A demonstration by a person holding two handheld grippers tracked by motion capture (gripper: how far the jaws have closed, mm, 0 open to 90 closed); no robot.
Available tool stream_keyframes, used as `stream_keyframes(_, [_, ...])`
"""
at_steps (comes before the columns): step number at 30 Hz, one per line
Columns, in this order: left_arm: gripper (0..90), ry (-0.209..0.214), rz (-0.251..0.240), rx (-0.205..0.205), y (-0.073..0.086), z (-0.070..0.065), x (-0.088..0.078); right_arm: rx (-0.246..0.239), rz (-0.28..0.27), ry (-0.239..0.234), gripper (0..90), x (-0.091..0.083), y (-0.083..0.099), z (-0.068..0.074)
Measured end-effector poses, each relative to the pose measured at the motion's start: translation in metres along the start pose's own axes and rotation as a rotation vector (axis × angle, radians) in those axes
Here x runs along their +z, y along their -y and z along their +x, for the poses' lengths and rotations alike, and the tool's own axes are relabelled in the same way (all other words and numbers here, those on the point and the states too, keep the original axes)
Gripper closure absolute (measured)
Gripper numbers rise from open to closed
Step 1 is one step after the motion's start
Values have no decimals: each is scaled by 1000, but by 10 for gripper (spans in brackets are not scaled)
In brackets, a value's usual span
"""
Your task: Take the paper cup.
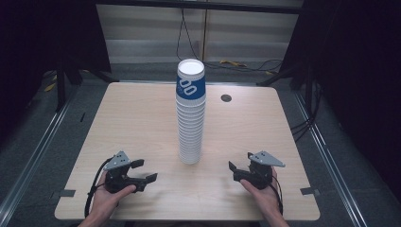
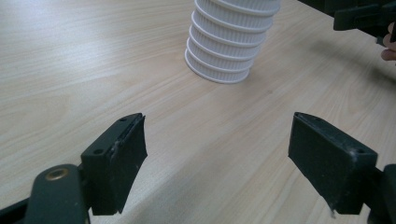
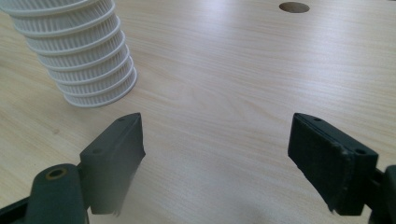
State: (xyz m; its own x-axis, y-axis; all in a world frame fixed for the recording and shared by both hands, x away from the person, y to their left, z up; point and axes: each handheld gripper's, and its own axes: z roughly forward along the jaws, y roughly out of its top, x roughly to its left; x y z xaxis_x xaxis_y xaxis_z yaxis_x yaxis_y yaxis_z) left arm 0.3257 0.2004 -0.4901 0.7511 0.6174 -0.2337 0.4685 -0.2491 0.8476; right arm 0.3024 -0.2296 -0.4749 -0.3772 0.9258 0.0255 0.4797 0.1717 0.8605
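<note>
Left gripper (image 1: pixel 142 176) empty; cup stack (image 1: pixel 191 113): blue label.

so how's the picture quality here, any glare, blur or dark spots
High view: the surroundings fall to near black while the wooden table is evenly lit, and the top of the paper cup stack is blown out white. Left gripper view: sharp, soft sheen on the wood. Right gripper view: the left tip of the right tool smears at its lower edge.

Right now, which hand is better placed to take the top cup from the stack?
Neither clearly. The left gripper and right gripper both rest open on the table, about equally far from the cup stack; the left looks marginally nearer.
</note>
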Motion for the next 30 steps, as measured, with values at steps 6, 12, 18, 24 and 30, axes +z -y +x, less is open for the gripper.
stream_keyframes(6, [191, 5, 17, -6, 0, 0, 2, -9, -7, 2, 190, -2, -3, 0])
stream_keyframes(12, [192, 4, 19, -1, -1, 0, 4, -16, -3, -22, 191, -2, -8, -1])
stream_keyframes(18, [194, 8, 28, 11, -2, -4, 6, -8, 28, -62, 199, -1, -10, 3])
stream_keyframes(24, [192, 4, 27, 24, -2, -4, 6, -22, 9, -114, 203, -10, -20, 10])
stream_keyframes(30, [192, 11, 25, 22, -1, -4, 3, -50, 5, -124, 186, -14, -36, 18])
